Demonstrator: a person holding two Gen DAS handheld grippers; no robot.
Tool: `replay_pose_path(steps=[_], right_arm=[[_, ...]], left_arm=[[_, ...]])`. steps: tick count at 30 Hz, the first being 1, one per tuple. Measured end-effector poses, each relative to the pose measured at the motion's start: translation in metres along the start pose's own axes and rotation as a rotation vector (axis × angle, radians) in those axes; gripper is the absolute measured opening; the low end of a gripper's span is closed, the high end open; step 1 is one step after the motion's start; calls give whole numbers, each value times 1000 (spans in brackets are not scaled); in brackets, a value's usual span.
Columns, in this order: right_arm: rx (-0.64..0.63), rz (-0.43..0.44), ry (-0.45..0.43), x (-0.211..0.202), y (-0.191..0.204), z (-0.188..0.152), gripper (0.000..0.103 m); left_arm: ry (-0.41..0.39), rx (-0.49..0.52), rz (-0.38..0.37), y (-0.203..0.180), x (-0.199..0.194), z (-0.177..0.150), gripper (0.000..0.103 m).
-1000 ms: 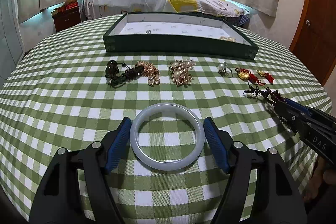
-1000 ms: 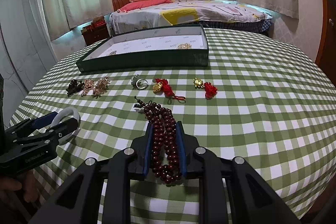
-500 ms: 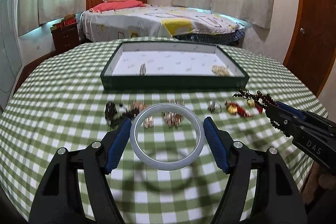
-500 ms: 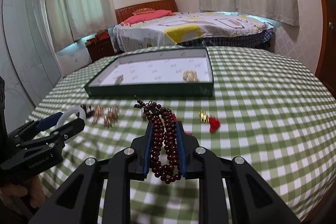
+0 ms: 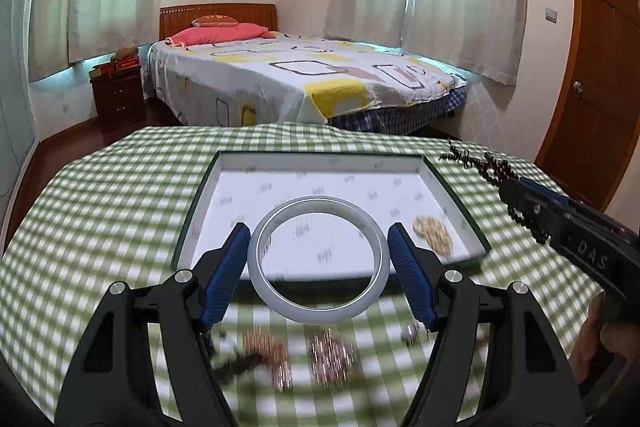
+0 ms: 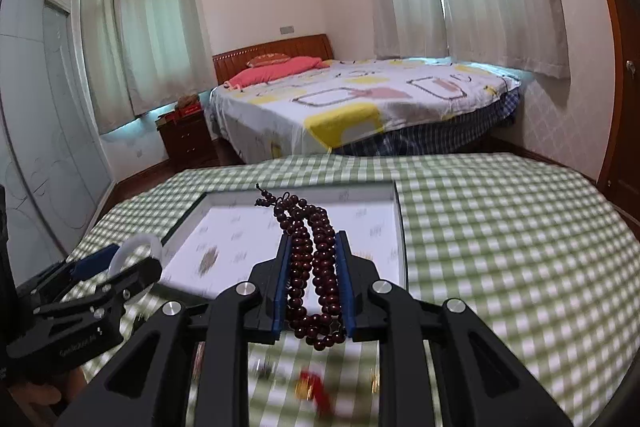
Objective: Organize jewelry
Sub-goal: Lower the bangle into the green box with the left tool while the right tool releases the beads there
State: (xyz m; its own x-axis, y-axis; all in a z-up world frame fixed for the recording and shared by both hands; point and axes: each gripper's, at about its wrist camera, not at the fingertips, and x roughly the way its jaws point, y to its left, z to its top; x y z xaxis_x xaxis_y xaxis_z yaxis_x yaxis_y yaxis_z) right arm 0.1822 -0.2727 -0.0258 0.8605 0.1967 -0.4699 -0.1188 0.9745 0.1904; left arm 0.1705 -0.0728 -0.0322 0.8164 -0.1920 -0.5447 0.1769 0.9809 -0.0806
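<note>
Both tools have lifted off the table (image 5: 100, 195) and now hang over the tray (image 5: 452, 195). The left tool (image 5: 318, 255) pinches the pale bangle (image 5: 376, 263); the right tool (image 6: 313, 267) clamps the dark bead string (image 6: 316, 251). Release into the tray looks next.

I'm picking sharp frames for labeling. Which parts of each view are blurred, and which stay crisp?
Left wrist view: the white bangle and left tool are crisp; the loose jewelry below smears with motion blur. Right wrist view: the bead strand in the right tool is sharp; the tablecloth and tray streak. Both bend at the fisheye edges.
</note>
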Motion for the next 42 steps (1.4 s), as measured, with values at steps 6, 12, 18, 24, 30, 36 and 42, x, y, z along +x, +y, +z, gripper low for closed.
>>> replay_pose_path(steps=[6,12,18,24,30,36,42], right_arm=[[37,12,31,57,-12,32,22],[34,-22,118,114,-24,35,22],[57,-44,228,156,-42,34,22],[39,-56,313,178,-44,37,22],[16,-69,396,198,-45,37,22],[15,-75,456,210,-49,32,23],[27,-74,458,209,-51,31,39]], left_arm=[[35,-22,6,18,58,36,69],[128,-85,17,46,121,58,69],[231,-112,33,64,174,66,69],[293,-72,60,65,203,68,69],[344,-54,70,62,223,70,69],[385,-38,67,60,231,69,69],[428,-62,52,63,238,65,69]])
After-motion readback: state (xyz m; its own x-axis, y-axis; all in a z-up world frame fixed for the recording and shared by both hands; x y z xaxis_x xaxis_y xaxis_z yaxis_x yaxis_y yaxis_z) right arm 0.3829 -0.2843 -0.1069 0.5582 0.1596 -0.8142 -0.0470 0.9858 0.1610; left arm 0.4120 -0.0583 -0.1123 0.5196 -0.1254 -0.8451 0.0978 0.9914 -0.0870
